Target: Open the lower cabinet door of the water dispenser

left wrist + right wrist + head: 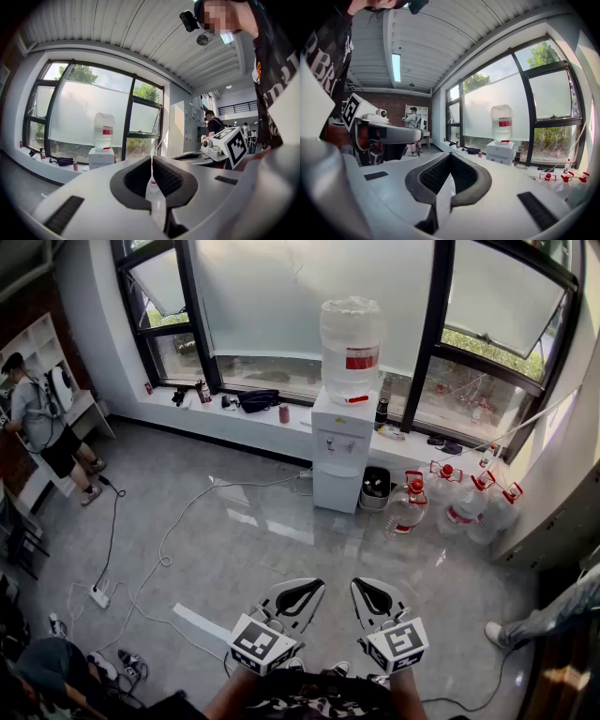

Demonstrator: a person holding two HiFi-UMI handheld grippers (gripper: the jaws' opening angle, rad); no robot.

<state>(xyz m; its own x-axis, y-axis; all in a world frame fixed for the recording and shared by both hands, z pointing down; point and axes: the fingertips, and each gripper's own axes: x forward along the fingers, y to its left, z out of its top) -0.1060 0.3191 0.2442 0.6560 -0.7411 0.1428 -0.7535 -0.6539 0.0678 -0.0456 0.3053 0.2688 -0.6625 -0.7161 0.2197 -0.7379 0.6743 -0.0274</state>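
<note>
The white water dispenser (342, 451) stands against the window wall across the room, a large clear bottle (350, 348) on top. Its lower cabinet door (337, 489) is closed. Both grippers are held low and near me, far from it. My left gripper (309, 585) and right gripper (364, 585) sit side by side, each shut with nothing between the pads. In the left gripper view the dispenser (101, 158) shows small, left of the closed jaw tips (152, 157). The right gripper view has the dispenser (500, 153) to the right of its shut gripper (450, 153).
Several water bottles (455, 507) and a dark bin (377, 489) stand on the floor right of the dispenser. Cables (169, 549) and a power strip (98, 596) lie on the grey floor at left. A person (42, 423) stands far left; another's leg (544, 617) shows at right.
</note>
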